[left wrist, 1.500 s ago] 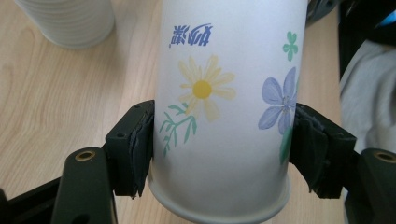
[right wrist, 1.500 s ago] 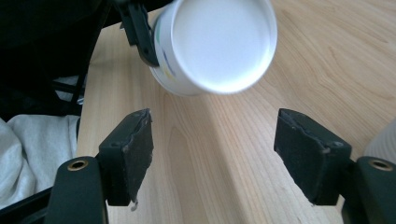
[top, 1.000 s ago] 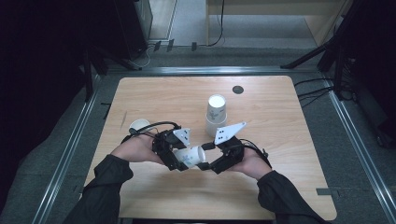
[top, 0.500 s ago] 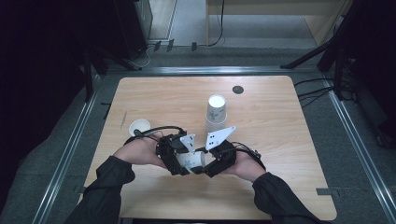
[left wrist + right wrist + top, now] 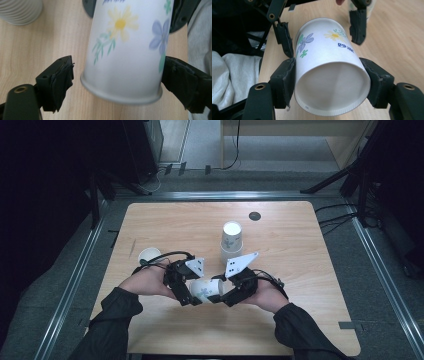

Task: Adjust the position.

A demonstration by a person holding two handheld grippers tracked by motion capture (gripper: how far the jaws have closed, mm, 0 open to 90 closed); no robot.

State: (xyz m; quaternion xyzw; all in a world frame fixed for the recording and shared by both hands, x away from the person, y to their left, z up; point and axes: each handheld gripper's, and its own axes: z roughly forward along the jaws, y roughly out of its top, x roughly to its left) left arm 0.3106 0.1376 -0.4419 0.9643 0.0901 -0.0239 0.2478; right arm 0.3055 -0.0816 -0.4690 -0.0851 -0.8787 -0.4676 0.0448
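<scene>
The paper cup (image 5: 204,289) lies on its side above the near part of the wooden table (image 5: 300,270), bridging our 2 grippers; it is white, printed with a yellow flower, blue-violet flowers, green sprigs and a short line of blue characters; in the right gripper view its base faces us, ringed by a ribbed rim.

Our right gripper (image 5: 332,82) has just been closing and now clamps the cup's base end, both pads pressed to its wall; our left gripper (image 5: 117,82) has just been opening, its jaws standing wide around the cup's rolled-rim end, one pad clear of the wall, the other too close for us to tell whether it touches.

In the left gripper view the cup's far end is cut off by the top edge; a ribbed white object (image 5: 21,11) is cropped at the corner.
</scene>
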